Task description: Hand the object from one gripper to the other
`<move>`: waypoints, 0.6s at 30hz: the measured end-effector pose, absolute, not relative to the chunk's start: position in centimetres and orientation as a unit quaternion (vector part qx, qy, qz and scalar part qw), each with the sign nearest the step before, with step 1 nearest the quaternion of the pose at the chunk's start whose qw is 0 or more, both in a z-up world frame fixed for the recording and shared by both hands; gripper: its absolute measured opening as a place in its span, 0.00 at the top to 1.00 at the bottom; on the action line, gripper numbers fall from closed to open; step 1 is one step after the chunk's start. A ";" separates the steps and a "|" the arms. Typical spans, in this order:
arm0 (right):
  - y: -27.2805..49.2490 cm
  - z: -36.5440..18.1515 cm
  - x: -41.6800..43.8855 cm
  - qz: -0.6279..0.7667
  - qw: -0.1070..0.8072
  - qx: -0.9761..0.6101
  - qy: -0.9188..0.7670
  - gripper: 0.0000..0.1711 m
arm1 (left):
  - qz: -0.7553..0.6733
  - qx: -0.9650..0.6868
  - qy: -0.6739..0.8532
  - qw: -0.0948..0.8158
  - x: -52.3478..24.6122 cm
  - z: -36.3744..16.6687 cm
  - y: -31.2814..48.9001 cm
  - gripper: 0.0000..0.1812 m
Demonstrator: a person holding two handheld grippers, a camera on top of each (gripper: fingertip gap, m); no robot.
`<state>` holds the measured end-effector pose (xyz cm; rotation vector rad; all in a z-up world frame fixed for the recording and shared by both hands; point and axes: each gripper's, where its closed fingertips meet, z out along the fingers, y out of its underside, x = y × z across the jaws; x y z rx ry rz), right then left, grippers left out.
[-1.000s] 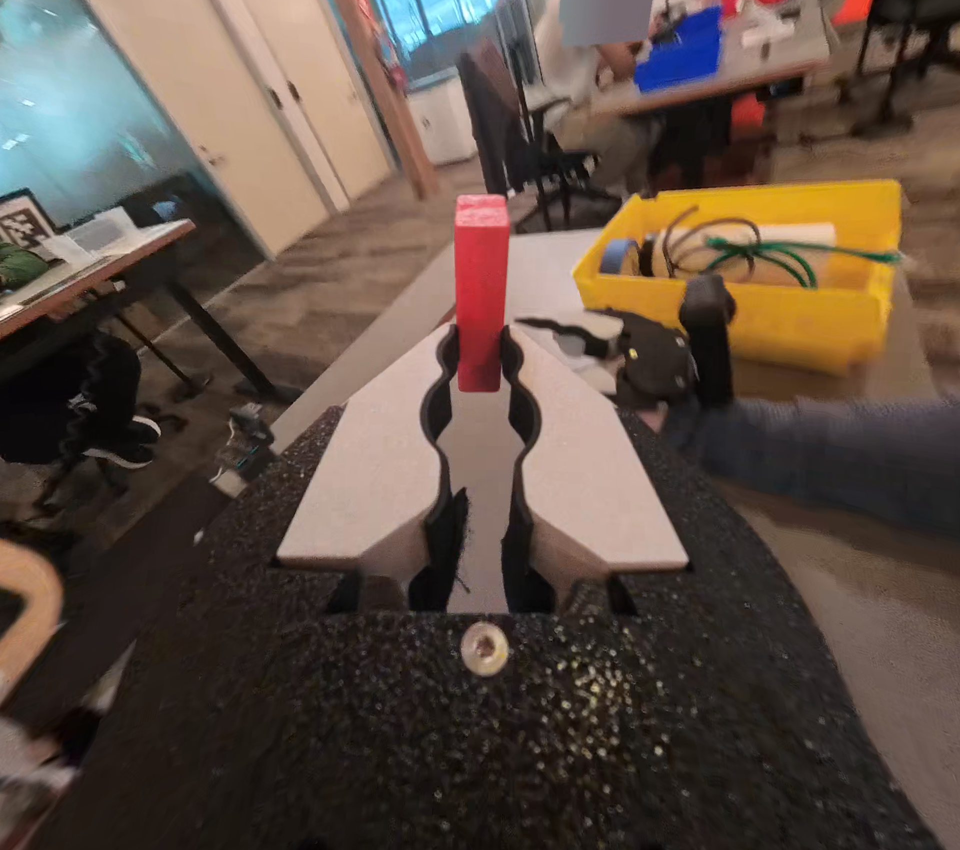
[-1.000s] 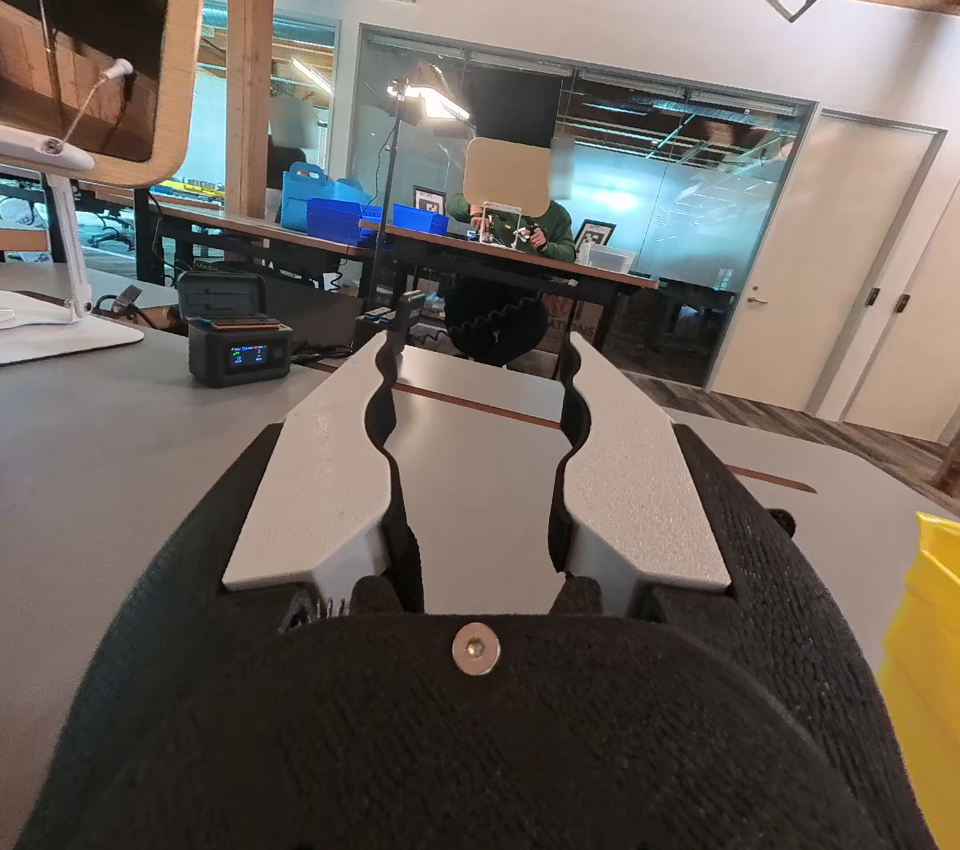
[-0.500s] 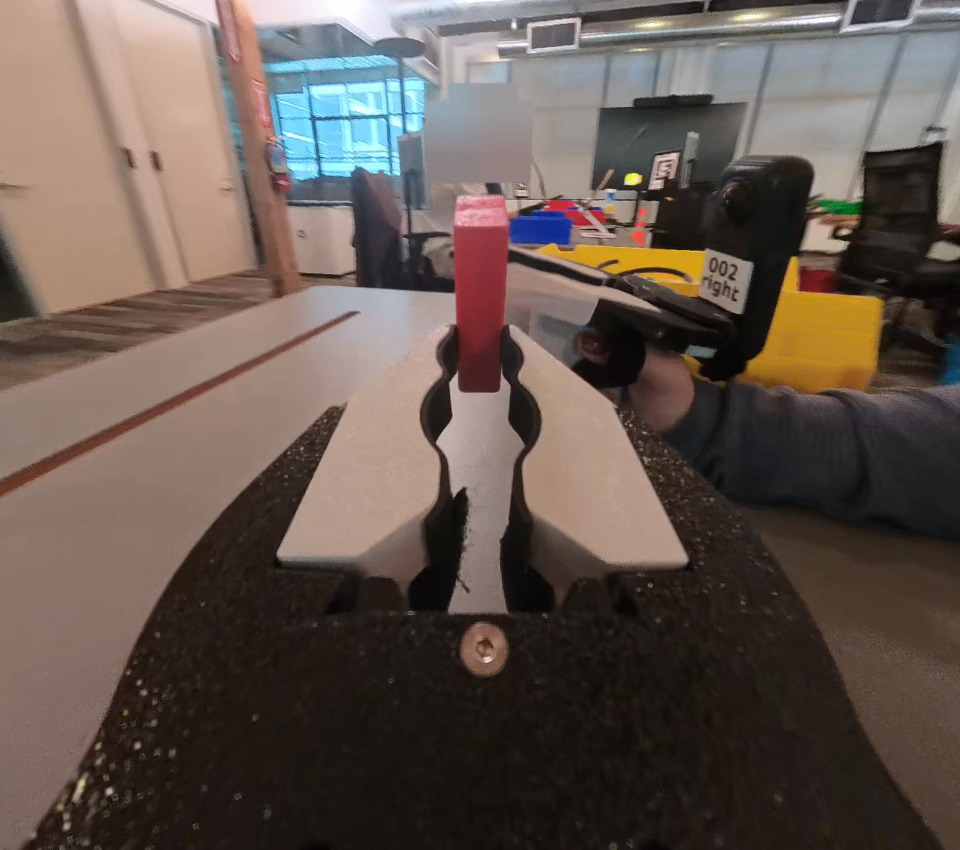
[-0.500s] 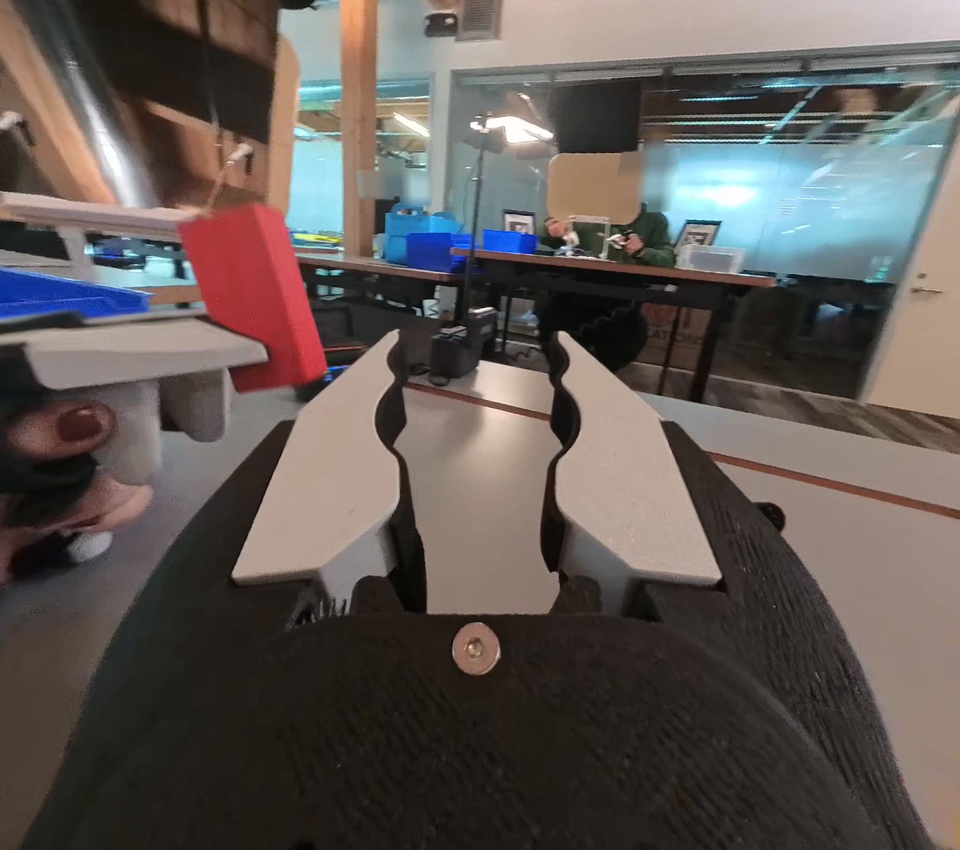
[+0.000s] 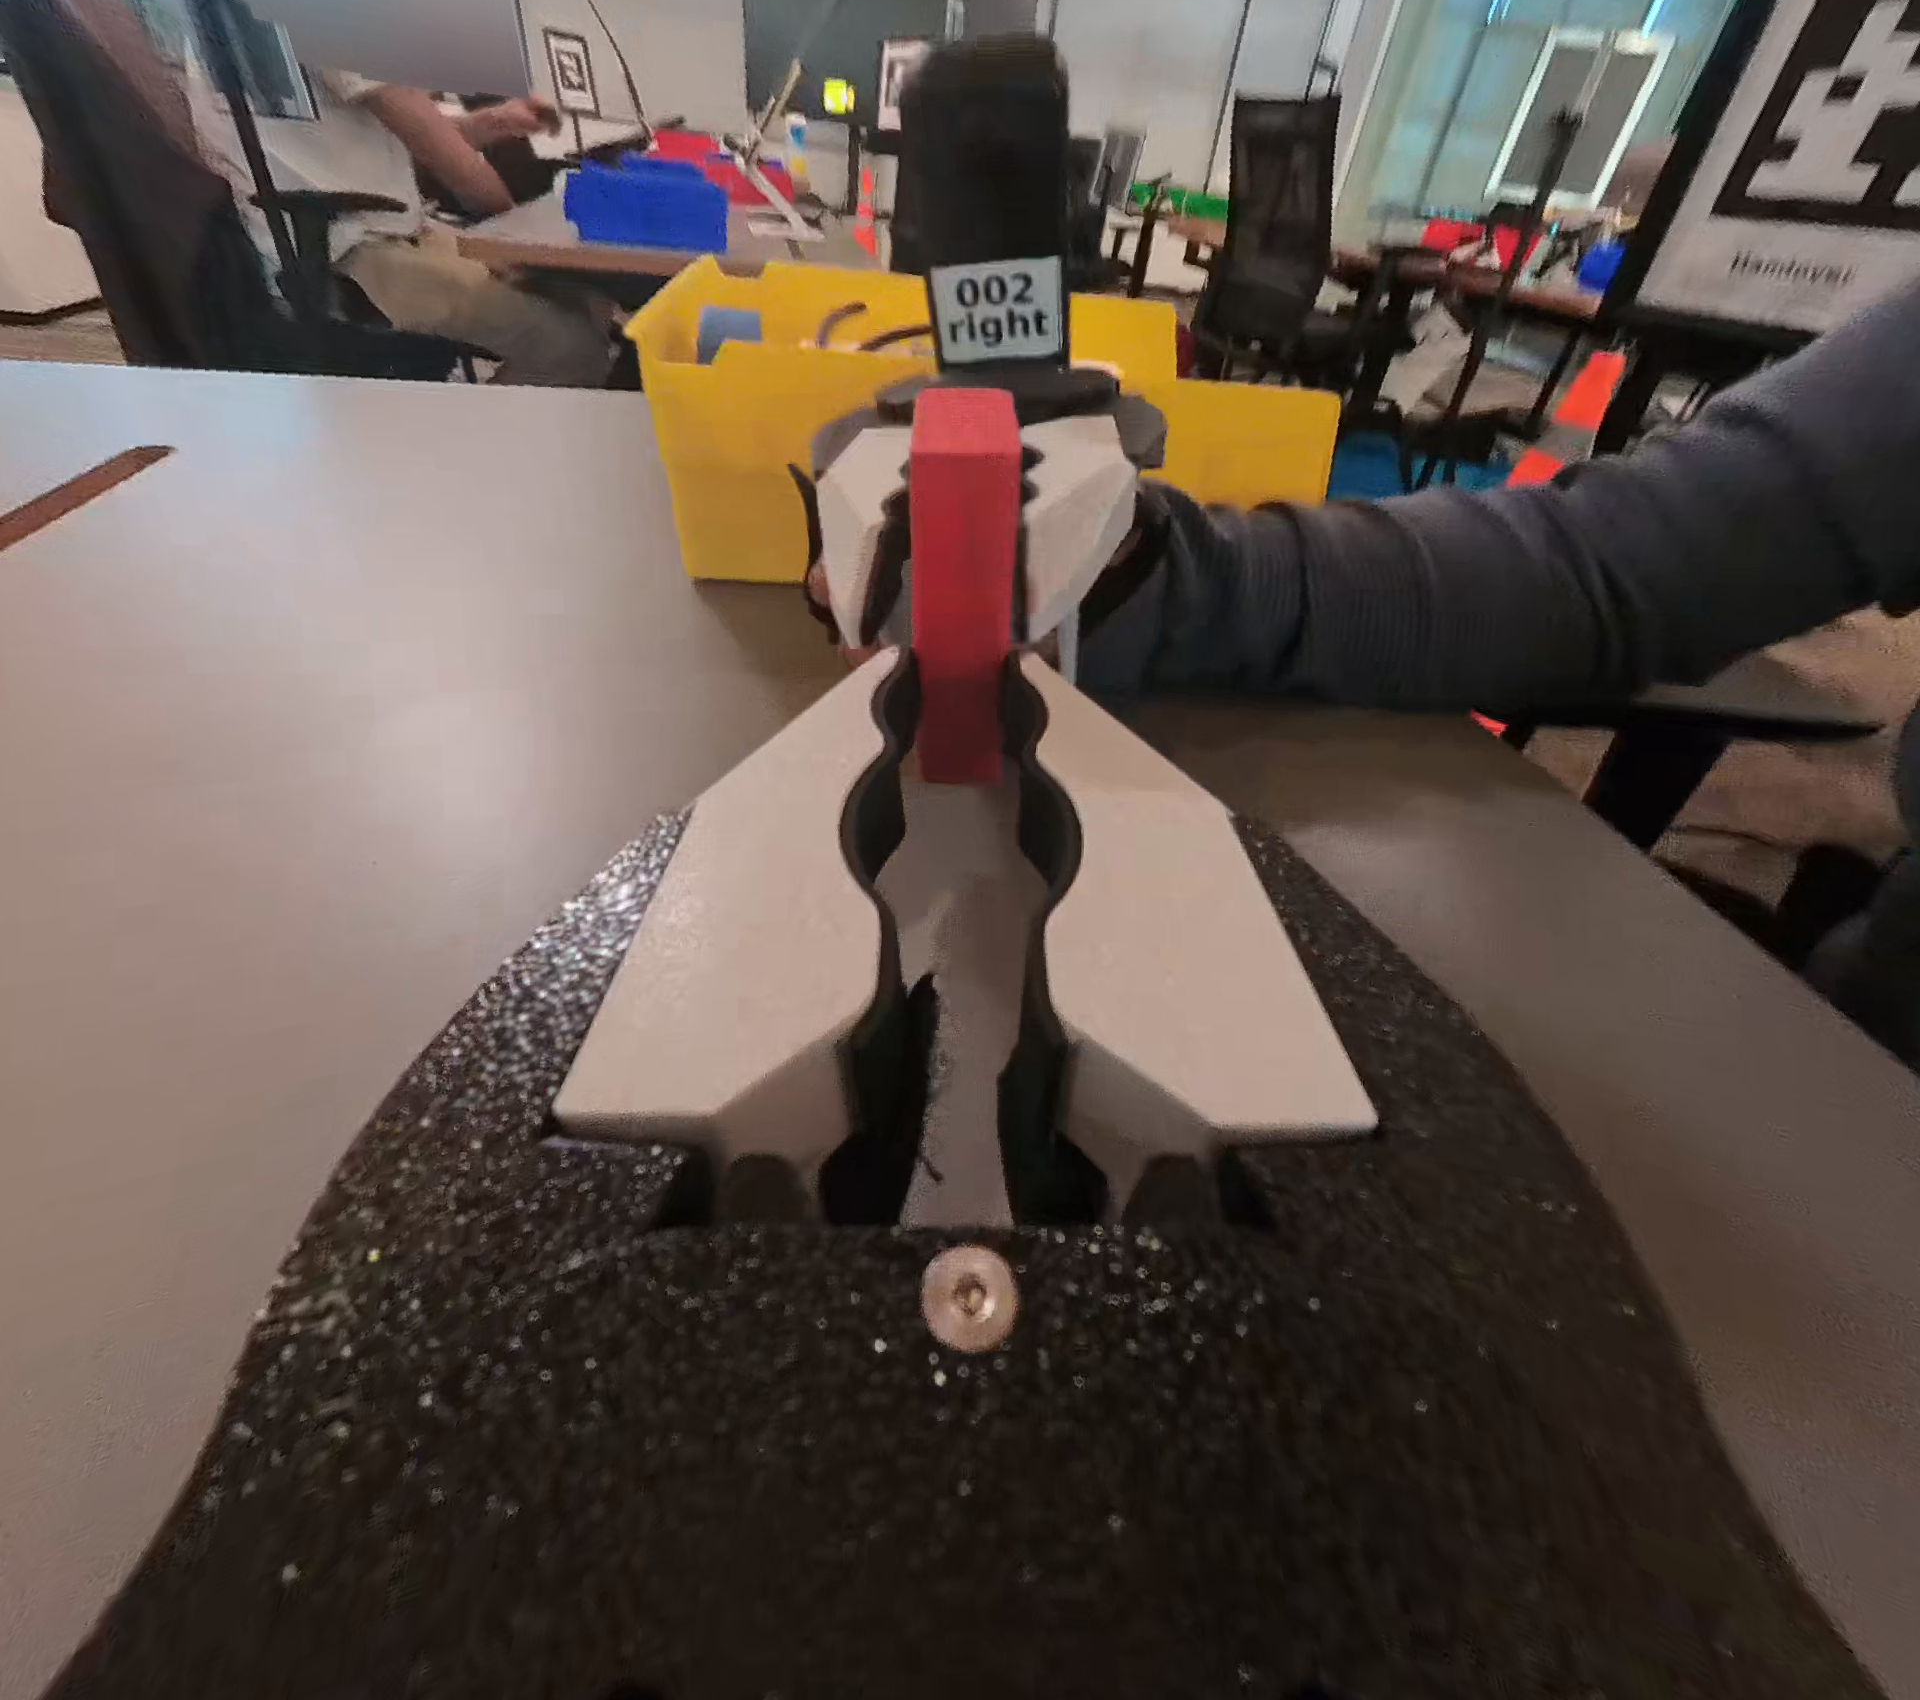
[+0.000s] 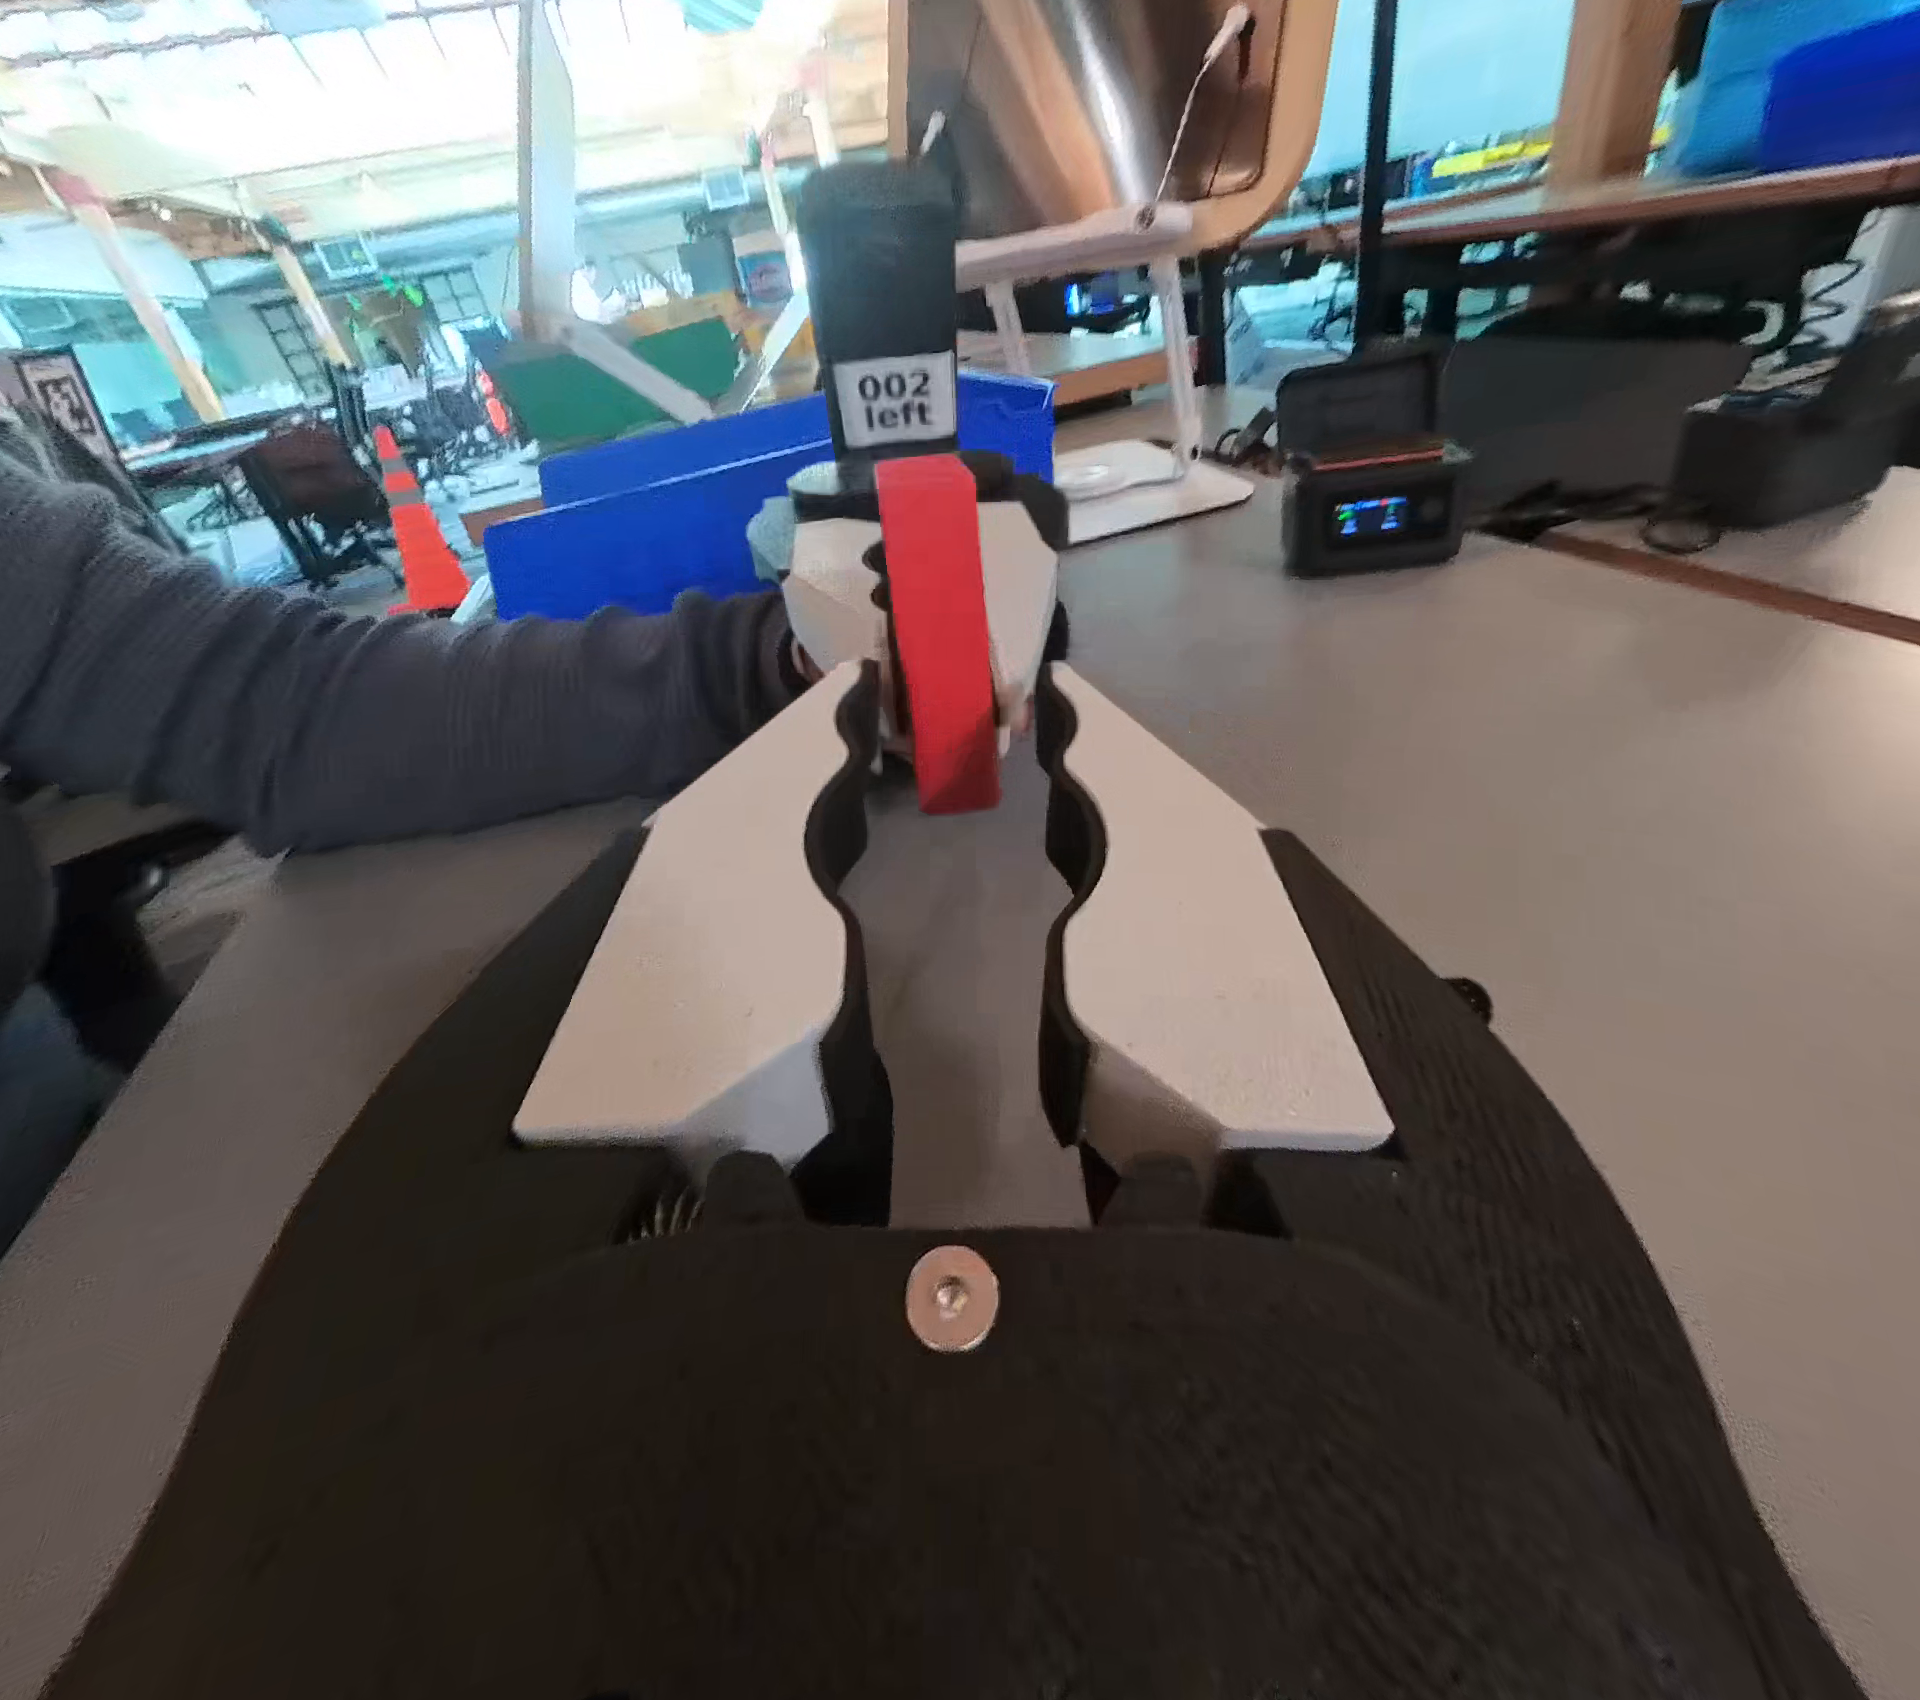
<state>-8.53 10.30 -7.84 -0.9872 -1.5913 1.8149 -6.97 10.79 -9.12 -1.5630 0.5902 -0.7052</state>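
Left gripper (image 5: 958, 715): my left one pinched the lower end of the red block (image 5: 961, 570) between its fingertips; block stood upright, its upper part rising above the tips.
Right gripper (image 6: 951, 720): my right one faced the left head-on, fingers spread, with gaps visible on both sides of the block; block's lower end sat between the right tips, nearer the right-hand finger (image 6: 1174, 912); contact could not be told.
Block, right view: (image 6: 940, 642) slightly tilted, held in front of the left gripper's white fingers (image 6: 831, 601).
Block height: held in the air above the grey table (image 5: 364, 663).
Opposing unit, left view: right gripper (image 5: 971, 549) seen just behind the block, its black camera post above it, white tag on the post.
Sleeves: my dark sleeve (image 5: 1507, 590) reached in from the right in the left view; the other sleeve (image 6: 343, 705) from the left in the right view.
Background: yellow bin (image 5: 748, 424) behind the grippers; blue bin (image 6: 644, 528) on the opposite side; small black box with lit screen (image 6: 1361, 512) on the table.
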 end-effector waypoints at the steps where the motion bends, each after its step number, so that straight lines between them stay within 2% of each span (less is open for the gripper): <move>1: 10.1 -7.9 -8.5 0.671 0.257 -0.366 -0.591 0.87 | -0.301 -0.681 0.261 0.614 -6.8 -9.3 10.8 0.93; 6: 10.2 -7.8 -8.8 0.650 0.294 -0.362 -0.600 0.91 | -0.309 -0.686 0.233 0.616 -7.6 -9.1 11.0 0.91; 7: 10.5 -7.8 -8.9 0.636 0.322 -0.358 -0.603 0.92 | -0.313 -0.684 0.210 0.624 -8.2 -8.8 11.2 0.88; 8: 10.7 -7.6 -9.0 0.620 0.356 -0.350 -0.605 0.92 | -0.318 -0.684 0.181 0.631 -8.9 -8.6 11.5 0.80; 9: 11.0 -7.2 -9.1 0.600 0.396 -0.341 -0.606 0.92 | -0.332 -0.678 0.160 0.636 -9.4 -8.3 11.5 0.67; 10: 11.4 -7.0 -9.2 0.570 0.441 -0.332 -0.609 0.92 | -0.347 -0.669 0.141 0.642 -9.9 -7.9 11.5 0.64; 12: 12.4 -6.6 -9.5 0.476 0.548 -0.304 -0.617 0.91 | -0.357 -0.650 0.117 0.661 -10.9 -7.1 11.3 0.61; 15: 14.1 -6.4 -10.0 0.284 0.680 -0.264 -0.622 0.91 | -0.295 -0.642 0.107 0.699 -11.7 -6.6 11.5 0.62; 18: 15.0 -6.2 -10.2 0.105 0.758 -0.199 -0.612 0.92 | -0.209 -0.655 0.127 0.715 -11.2 -7.0 12.0 0.63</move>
